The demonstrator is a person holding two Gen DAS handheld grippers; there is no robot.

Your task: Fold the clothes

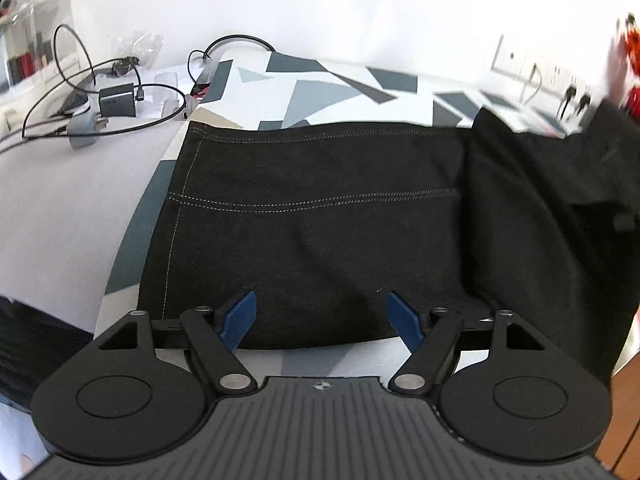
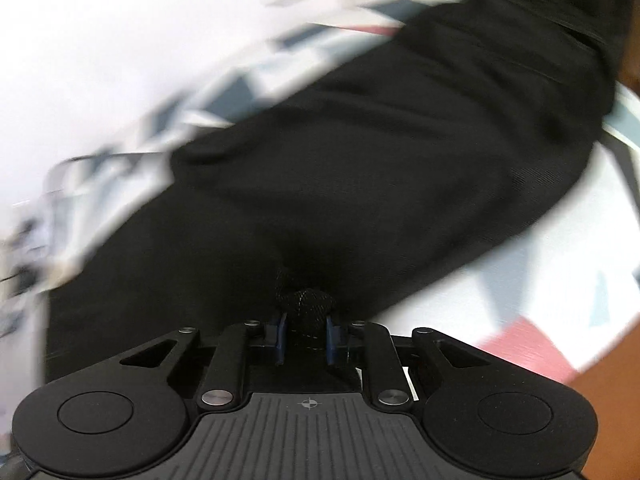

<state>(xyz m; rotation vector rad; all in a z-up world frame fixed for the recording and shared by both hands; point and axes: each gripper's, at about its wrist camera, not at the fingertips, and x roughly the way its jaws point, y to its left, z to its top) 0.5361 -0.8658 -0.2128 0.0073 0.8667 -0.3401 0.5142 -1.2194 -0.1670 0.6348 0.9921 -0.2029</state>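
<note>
A black denim garment (image 1: 320, 232) with pale stitching lies partly folded on a cloth with grey and white triangles (image 1: 304, 84). My left gripper (image 1: 322, 316) stands open just above the garment's near edge, its blue pads (image 1: 240, 320) wide apart with nothing between them. On the right of that view a fold of the garment (image 1: 560, 184) is raised. In the right wrist view, which is blurred, my right gripper (image 2: 306, 336) is shut on a bunched bit of the black garment (image 2: 308, 304), and the rest of the cloth (image 2: 360, 160) stretches away from it.
At the back left lie a charger block (image 1: 117, 100), looping black cables (image 1: 80, 92) and a clear bag (image 1: 136, 46) on a white surface. Wall sockets (image 1: 560, 84) sit at the back right. A brown floor (image 2: 616, 420) shows beyond the table's right edge.
</note>
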